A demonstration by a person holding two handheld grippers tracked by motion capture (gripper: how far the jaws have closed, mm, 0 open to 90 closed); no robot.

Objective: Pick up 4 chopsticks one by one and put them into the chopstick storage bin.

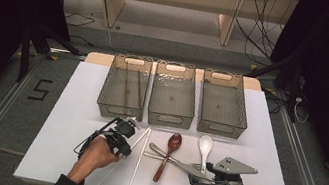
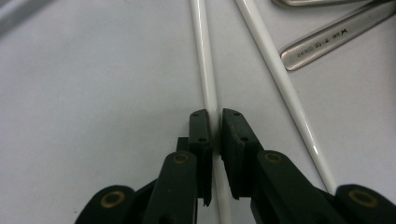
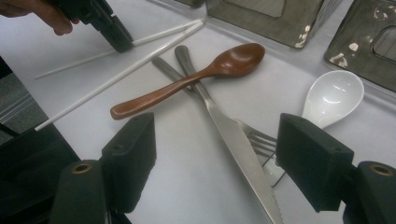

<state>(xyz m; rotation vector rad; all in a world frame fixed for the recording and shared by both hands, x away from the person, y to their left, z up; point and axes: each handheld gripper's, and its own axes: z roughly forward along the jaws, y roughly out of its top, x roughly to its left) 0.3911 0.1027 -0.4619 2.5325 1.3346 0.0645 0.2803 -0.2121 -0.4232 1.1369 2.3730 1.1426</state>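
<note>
Left tongs (image 2: 215, 119) are closed on one of the two long, thin, glossy white plastic chopsticks (image 2: 204, 51), jaws either side of the shaft, w/ the stick still lying flat on the white worktop (image 2: 84, 93). In the high view the left tongs (image 1: 120, 138) sit partway along that stick, nearer its far end than its near end; the second white chopstick (image 2: 280, 79) lies just beside it, the two converging toward the bins. In the right gripper view the pair (image 3: 140, 51) meet at their tips near the smoky grey bin.

Handling, as I judge it: v. light, stiff, won't bend or crush, but smooth and round, so slippery. It could roll or pivot betw. flat pads. Grip off-centre means the long free end will likely droop or swing on lift; a hold nearer mid-length would balance better. Squeeze square across the shaft, lift slow, keep it level. Not fragile.

Right tongs (image 3: 215, 154) are wide open, holding nothing, hovering low over the steel table knife (image 3: 233, 140) and steel fork (image 3: 259, 142), close to the white ceramic soup spoon (image 3: 331, 98). The reddish-brown wooden spoon (image 3: 187, 81) lies across the knife and fork handles.

Three smoky transparent plastic bins stand in a row at the back; the left bin (image 1: 123, 88) already has dark chopsticks in it, which looks the likely home for the white ones.
</note>
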